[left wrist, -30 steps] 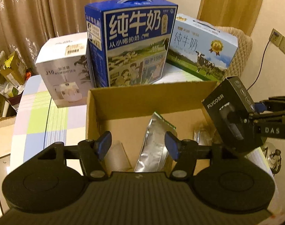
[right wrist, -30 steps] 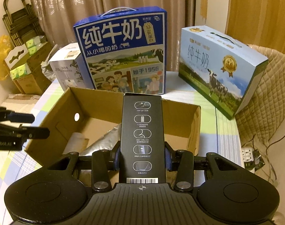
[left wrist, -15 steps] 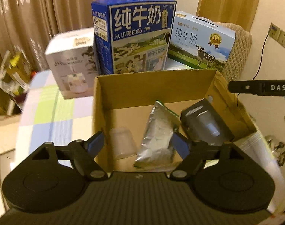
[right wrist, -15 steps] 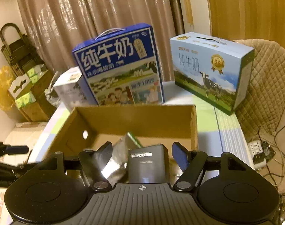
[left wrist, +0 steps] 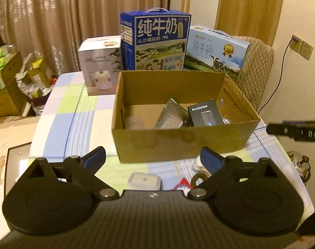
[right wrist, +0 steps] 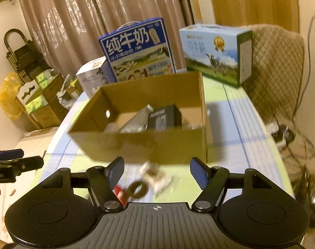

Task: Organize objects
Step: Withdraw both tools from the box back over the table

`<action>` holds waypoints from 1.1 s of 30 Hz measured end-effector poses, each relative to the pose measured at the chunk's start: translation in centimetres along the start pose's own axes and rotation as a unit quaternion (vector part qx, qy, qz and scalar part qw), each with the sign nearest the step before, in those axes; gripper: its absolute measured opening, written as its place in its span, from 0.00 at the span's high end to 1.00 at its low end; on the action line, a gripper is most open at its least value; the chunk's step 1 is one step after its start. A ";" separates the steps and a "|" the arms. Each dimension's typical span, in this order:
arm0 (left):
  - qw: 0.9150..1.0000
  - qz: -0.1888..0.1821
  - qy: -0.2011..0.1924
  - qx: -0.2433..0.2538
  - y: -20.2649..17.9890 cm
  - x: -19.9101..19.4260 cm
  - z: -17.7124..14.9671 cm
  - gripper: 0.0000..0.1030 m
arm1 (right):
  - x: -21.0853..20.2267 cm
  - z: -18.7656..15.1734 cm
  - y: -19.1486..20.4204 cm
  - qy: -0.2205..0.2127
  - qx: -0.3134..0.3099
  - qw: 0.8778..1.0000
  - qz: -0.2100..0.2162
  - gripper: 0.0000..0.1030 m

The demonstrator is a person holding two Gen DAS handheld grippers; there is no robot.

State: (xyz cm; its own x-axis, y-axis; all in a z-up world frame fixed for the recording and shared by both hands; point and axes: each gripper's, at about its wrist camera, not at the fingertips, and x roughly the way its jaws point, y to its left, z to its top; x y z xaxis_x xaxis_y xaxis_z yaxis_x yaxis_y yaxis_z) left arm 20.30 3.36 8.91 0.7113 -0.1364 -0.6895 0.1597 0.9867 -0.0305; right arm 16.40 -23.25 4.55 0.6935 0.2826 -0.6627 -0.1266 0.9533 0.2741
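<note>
Cardboard box holds the black Flyco carton beside the foil pouch, gathered for tidiness. My right hand-held gripper is empty, jaws parted; my left hand-held gripper is opening on nothing, both on the near side of the box above loose bits on the desk, likely next.

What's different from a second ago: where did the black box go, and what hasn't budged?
The right gripper let go of the black box, which now lies in the cardboard box beside the silver pouch. Both grippers backed away toward the table's near edge; the left gripper is opening, nothing between its jaws. The cardboard box and milk cartons stayed put.
</note>
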 end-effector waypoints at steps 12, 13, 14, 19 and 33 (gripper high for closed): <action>0.998 0.021 0.004 -0.056 0.4 -6.2 -7.7 0.01 | -5.4 -7.3 1.4 0.006 -0.008 1.000 -0.006 0.34; 0.998 0.023 0.006 -0.058 0.4 -6.4 -8.2 0.01 | -5.7 -7.8 1.6 0.007 -0.009 1.000 -0.007 0.34; 0.998 0.026 0.008 -0.058 0.4 -6.6 -8.8 0.01 | -5.9 -8.2 1.7 0.008 -0.011 1.000 -0.007 0.34; 0.997 0.034 0.019 -0.071 0.7 -7.3 -10.9 0.01 | -6.4 -9.6 2.1 0.014 -0.021 1.000 -0.005 0.34; 0.996 0.037 0.035 -0.069 0.2 -7.6 -13.0 0.01 | -6.4 -10.5 2.4 0.023 -0.024 0.999 0.002 0.34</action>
State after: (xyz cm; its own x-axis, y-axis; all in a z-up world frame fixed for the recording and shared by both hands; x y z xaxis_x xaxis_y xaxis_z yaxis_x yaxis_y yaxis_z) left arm 6.04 5.76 4.77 0.6673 -0.0616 -0.7422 0.0096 0.9972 -0.0742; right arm 4.19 -21.66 2.09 0.6599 0.2891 -0.6935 -0.1633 0.9561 0.2432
